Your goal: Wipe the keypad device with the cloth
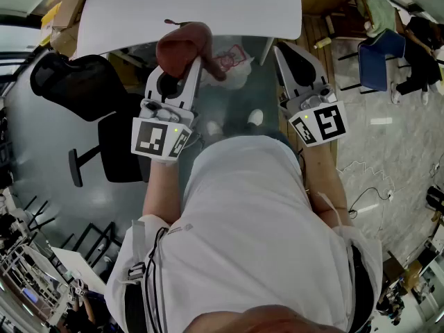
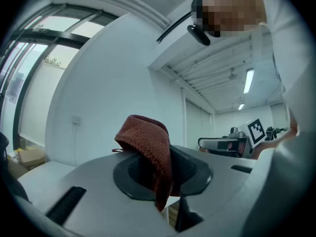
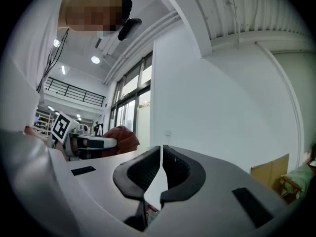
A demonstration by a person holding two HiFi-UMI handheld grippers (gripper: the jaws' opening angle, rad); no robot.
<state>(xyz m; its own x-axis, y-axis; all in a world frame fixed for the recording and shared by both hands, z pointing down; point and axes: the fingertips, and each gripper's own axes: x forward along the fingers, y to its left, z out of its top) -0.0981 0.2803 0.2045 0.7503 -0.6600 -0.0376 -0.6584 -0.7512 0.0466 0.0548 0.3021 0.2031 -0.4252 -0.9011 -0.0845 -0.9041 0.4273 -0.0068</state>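
The left gripper [image 2: 165, 174] is clamped on the red-brown cloth [image 2: 145, 137], which rises from between its jaws and folds over, its long axis running along them. Beside it, the right gripper [image 3: 161, 172] has its jaws pressed together on nothing. Beyond both tips runs a white table's [image 1: 173, 5] near edge, and a black chair [image 1: 76, 82] stands left of the left gripper. A plastic bag [image 1: 232, 64] lies between the tips, its contents unclear.

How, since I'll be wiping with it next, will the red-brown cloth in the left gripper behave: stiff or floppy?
Probably floppy: the cloth folds over above the left gripper's shut jaws, and its end hangs limp. It is likely light, since it holds a bunched shape without sagging far. Its knitted surface should grip rather than slip.
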